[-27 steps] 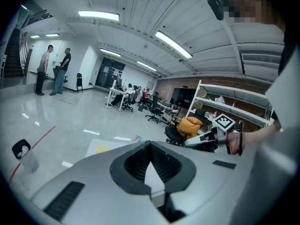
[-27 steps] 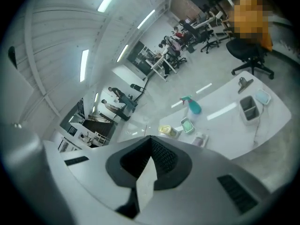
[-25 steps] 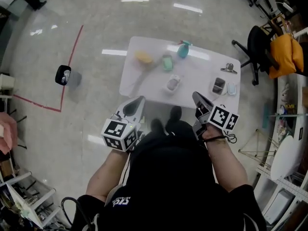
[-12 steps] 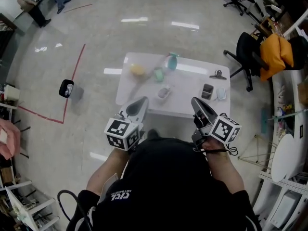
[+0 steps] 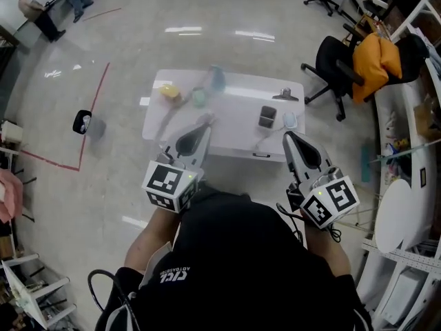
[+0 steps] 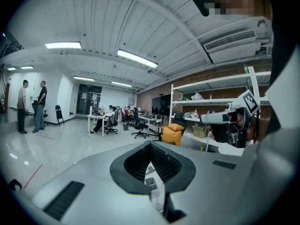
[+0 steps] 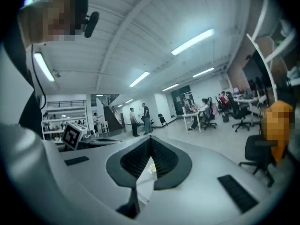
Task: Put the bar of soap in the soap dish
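Your left claw and right claw, both closed and empty, hung at the counter's near edge, reach unstarted; the next move called for opening one over the soap, seemingly the yellow blur far-left.

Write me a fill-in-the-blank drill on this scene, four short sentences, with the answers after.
1. The left tongs and right tongs are both shut and hold ____.
2. The table is ____ in colour.
3. The bundle on the office chair is ____.
4. The tape line on the floor is ____.
Missing words: nothing; white; orange; red.
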Motion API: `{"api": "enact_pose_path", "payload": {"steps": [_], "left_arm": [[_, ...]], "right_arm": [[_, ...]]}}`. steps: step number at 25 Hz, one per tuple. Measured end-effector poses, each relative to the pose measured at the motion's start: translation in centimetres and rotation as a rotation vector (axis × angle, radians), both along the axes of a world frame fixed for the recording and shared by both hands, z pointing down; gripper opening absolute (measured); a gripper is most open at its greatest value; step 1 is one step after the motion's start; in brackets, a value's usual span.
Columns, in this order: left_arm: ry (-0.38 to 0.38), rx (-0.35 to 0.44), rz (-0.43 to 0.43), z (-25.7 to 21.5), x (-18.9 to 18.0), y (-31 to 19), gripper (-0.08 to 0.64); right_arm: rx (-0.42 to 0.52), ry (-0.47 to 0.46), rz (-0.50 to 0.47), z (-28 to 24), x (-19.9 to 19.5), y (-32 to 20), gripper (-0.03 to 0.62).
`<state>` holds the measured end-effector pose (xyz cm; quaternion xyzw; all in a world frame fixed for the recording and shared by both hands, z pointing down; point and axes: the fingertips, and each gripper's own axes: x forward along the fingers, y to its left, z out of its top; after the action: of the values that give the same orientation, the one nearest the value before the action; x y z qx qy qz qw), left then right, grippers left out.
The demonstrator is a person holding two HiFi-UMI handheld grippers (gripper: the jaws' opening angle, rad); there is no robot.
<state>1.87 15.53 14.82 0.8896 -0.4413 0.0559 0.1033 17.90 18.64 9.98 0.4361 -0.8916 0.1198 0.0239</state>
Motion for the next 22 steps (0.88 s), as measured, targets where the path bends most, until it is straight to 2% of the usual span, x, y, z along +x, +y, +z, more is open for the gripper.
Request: {"api": "enact_pose_path", "payload": {"steps": [3,5,14,22], "left_arm": [[0.013,0.013,0.005,-1.3,2.1,1.6,0.011],[0.018,0.015,0.012,-1.9,3.1,2.3,0.011],[0.005,0.016,0.006,-2.7,4.3,3.6,0.011],[-0.004,0.018,-0.012,-2.8,2.0,4.5,0.009]], "right_arm": [[0.071,0.104,-0.026,-0.6,1.6,1.5,0.015],[0.101,0.139,-0.029,-0.8,2.5,2.0,0.015],[0.073,0.128,0.02,0.5,5.9,2.8,0.015],[0.026,0.125,0.04,2.1,6.6,3.3,0.015]]}}
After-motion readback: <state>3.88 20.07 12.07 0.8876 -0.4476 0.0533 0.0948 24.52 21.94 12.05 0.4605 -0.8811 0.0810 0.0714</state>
